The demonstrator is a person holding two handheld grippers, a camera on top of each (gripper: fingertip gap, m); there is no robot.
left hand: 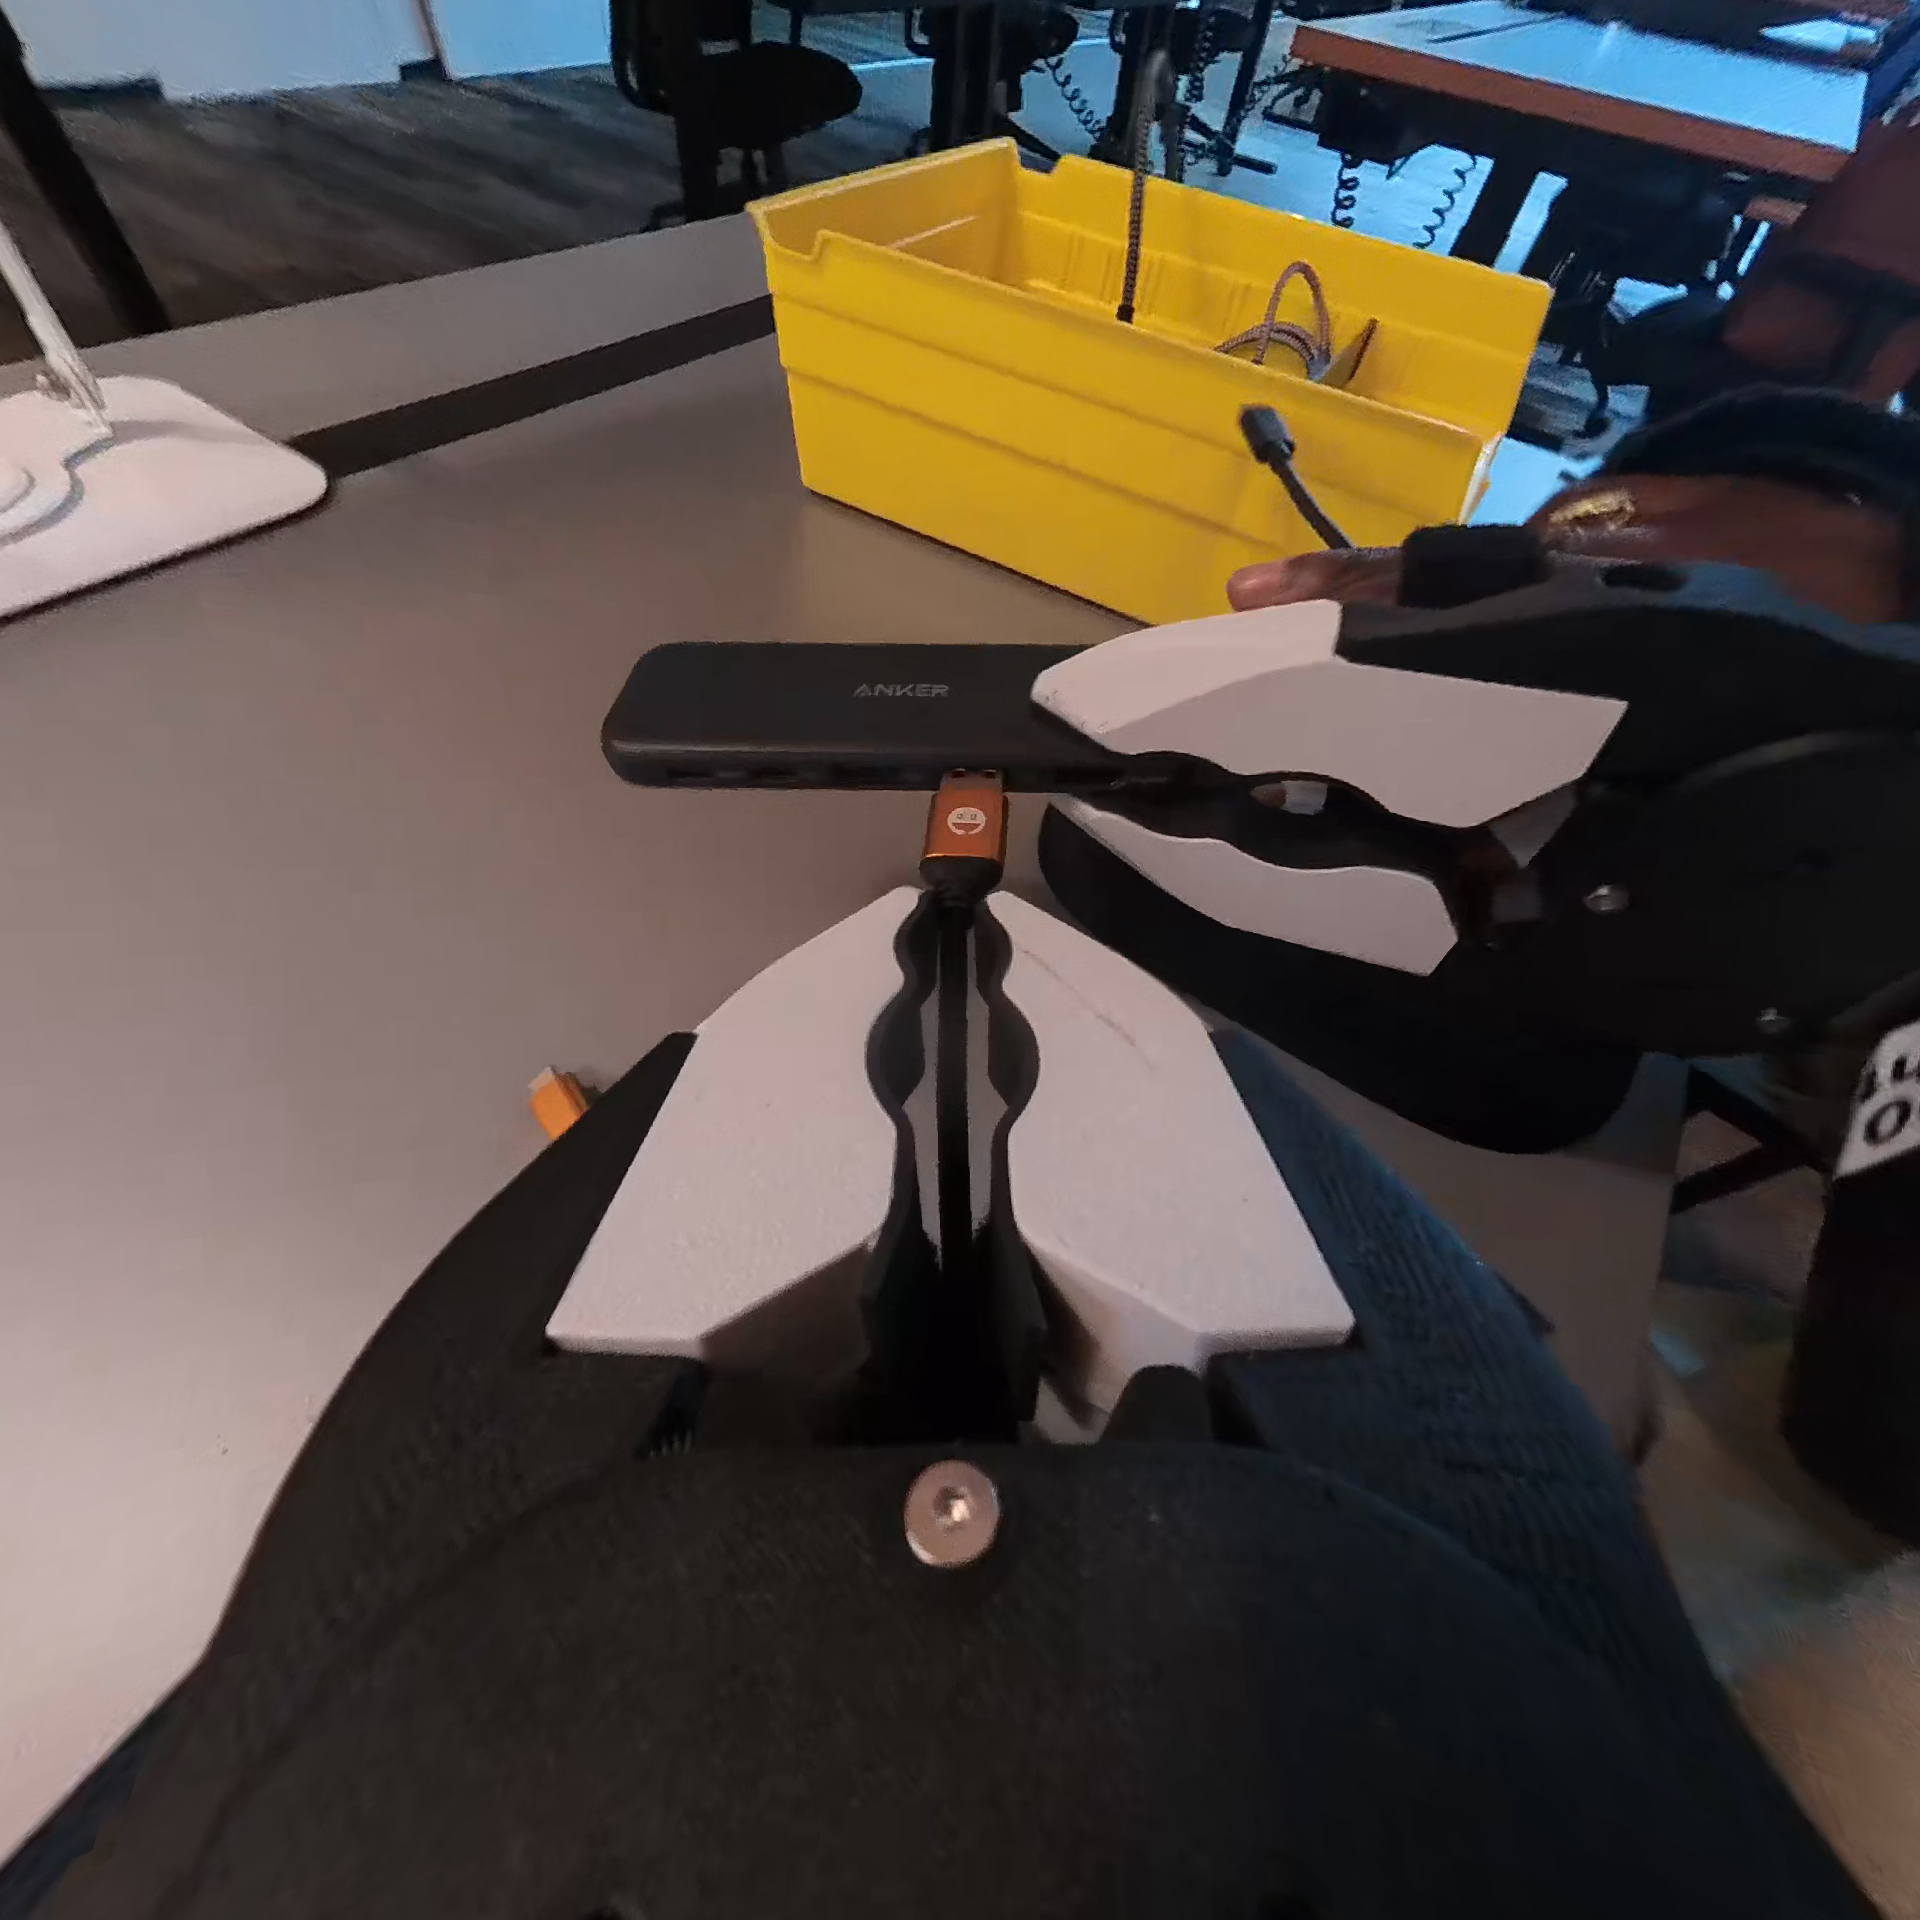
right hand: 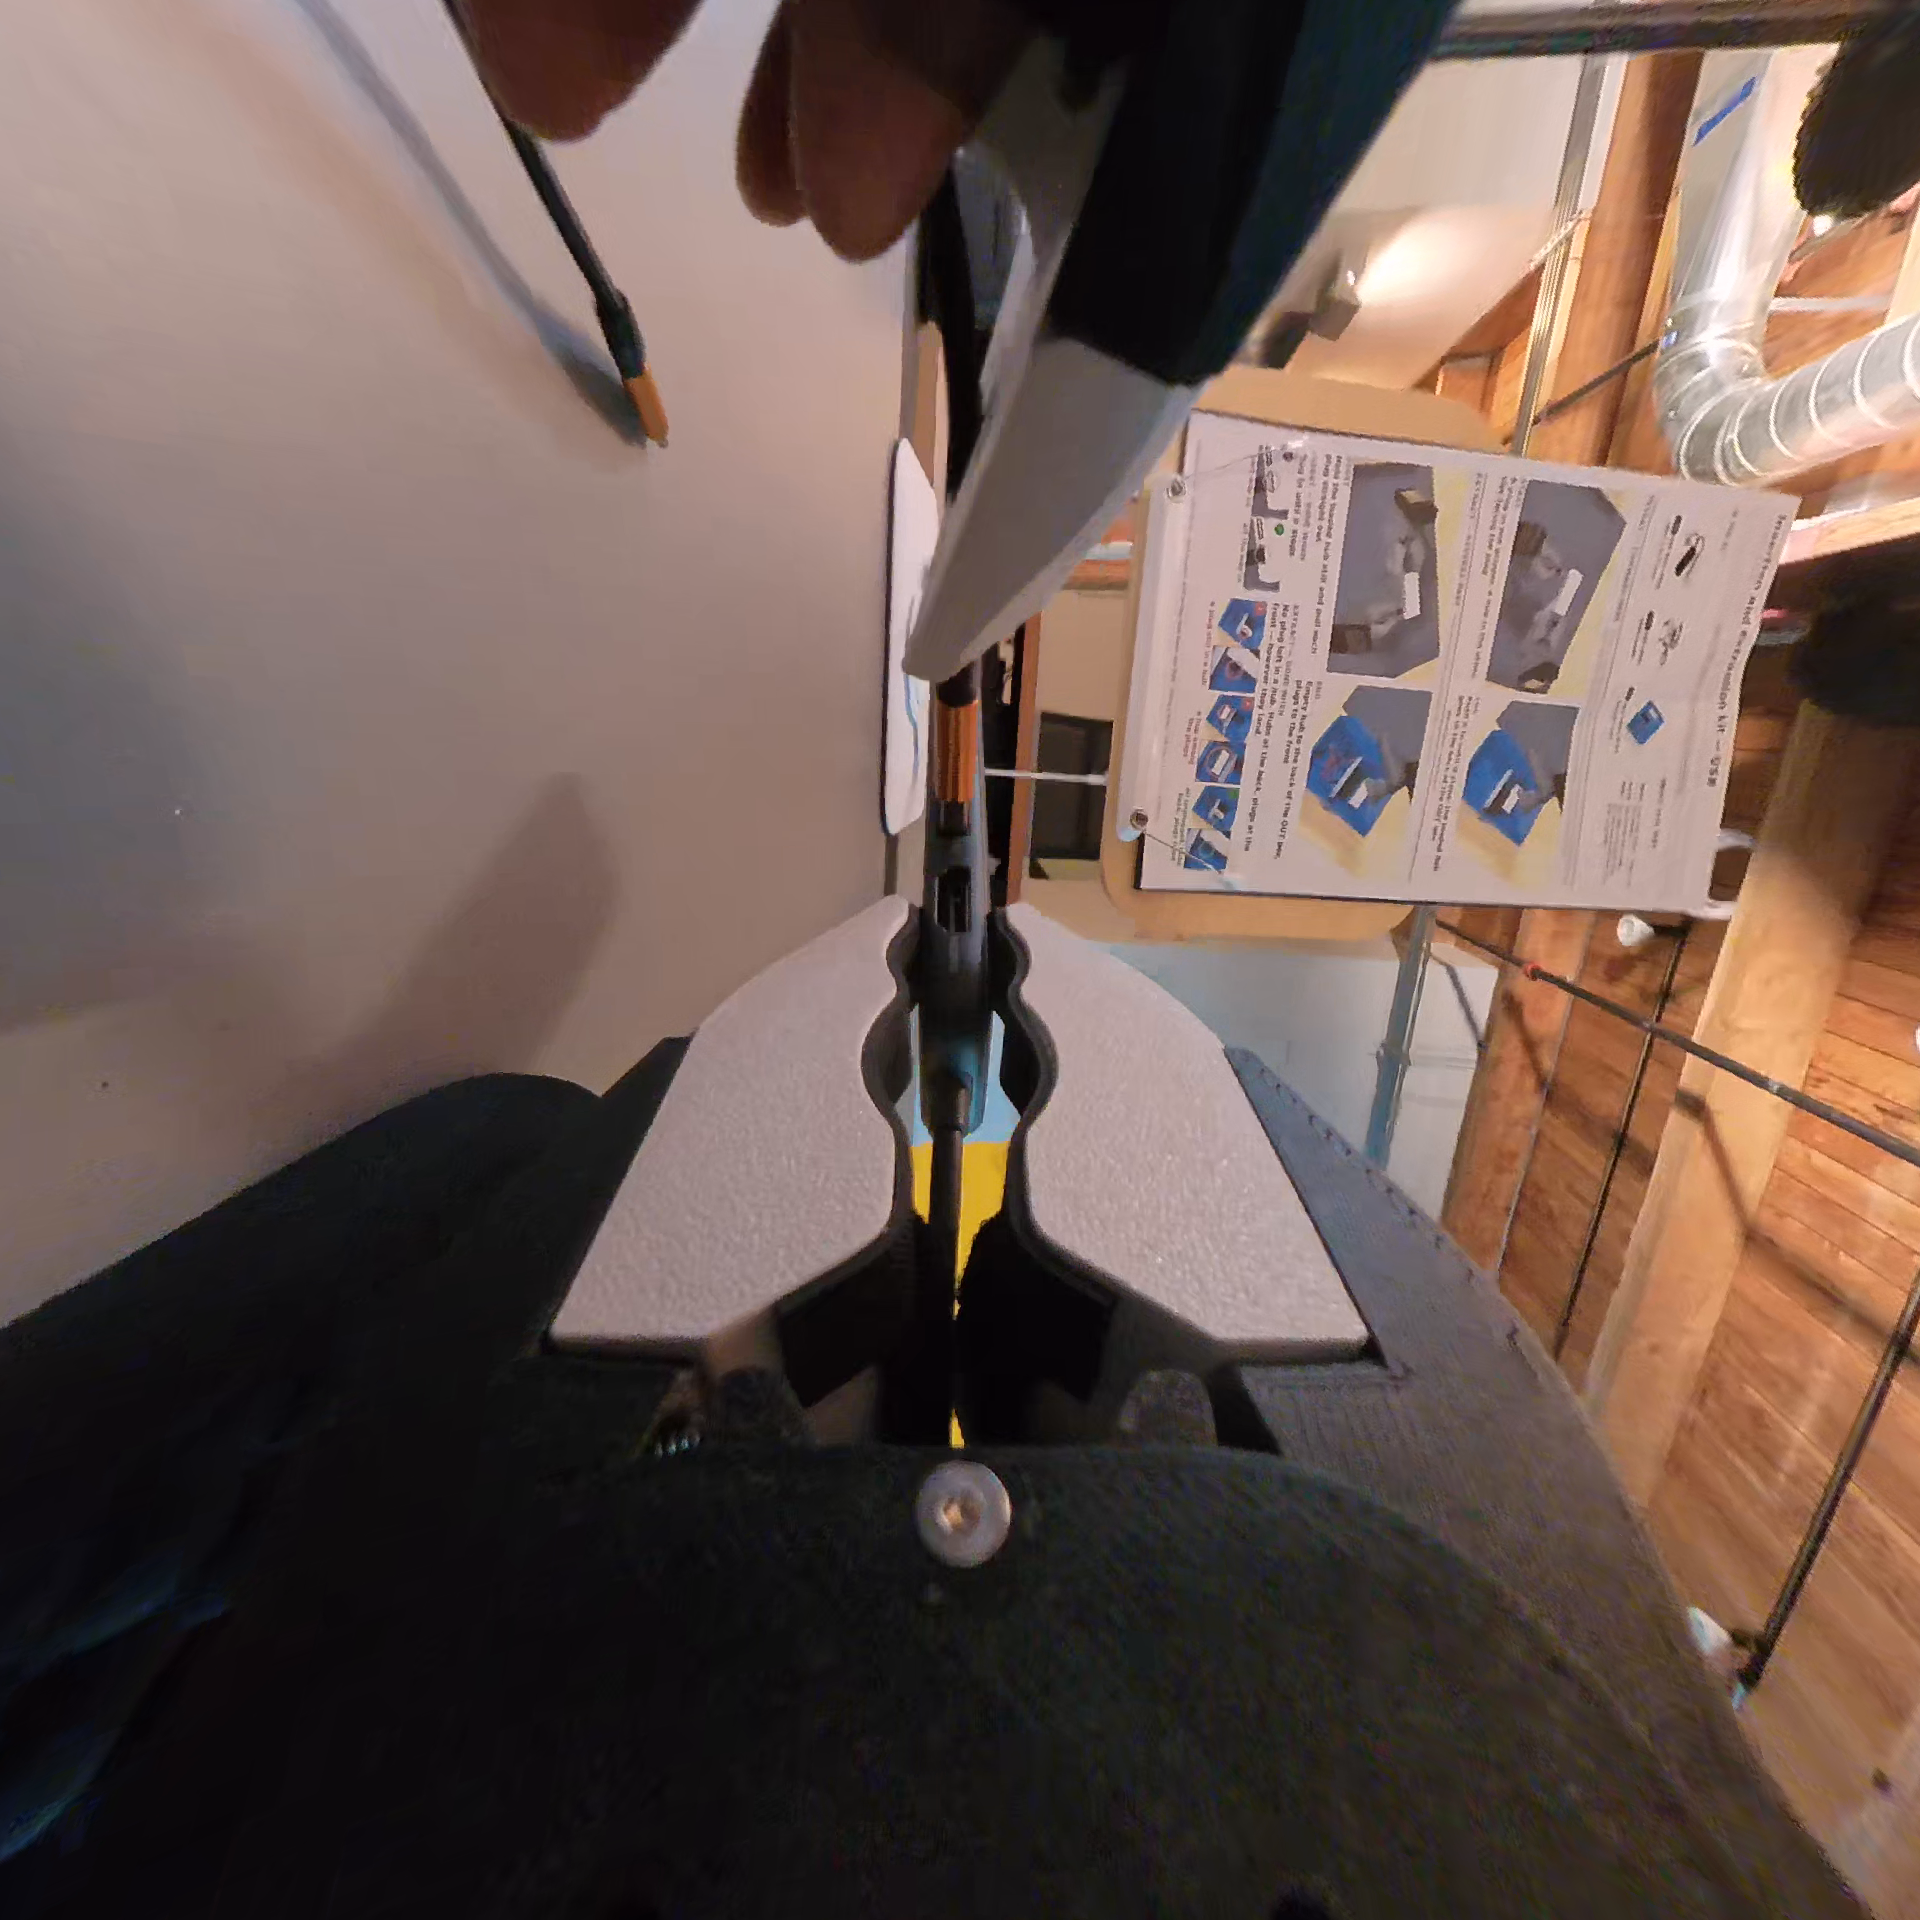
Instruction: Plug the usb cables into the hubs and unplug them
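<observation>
Desk: grey desk (left hand: 364,790), yellow bin (left hand: 1091,416) upper right.
Hub: black hub (left hand: 831,707) mid-frame — right gripper (left hand: 1060,769) clamps its end.
Plug: orange plug (left hand: 964,826) at port; left gripper (left hand: 951,904) pinches its cable — push straight.

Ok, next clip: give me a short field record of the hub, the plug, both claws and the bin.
hub: flat black rectangular USB hub, held above the grey table
plug: orange metal-shelled USB plug, tip at a port on the hub's front edge; depth of seating unclear
left claw: left claw shut on the plug's black cable
right claw: right claw shut on the hub's right end
bin: yellow plastic bin behind the hub, braided cables inside
spare: second orange plug lying on the table
</observation>
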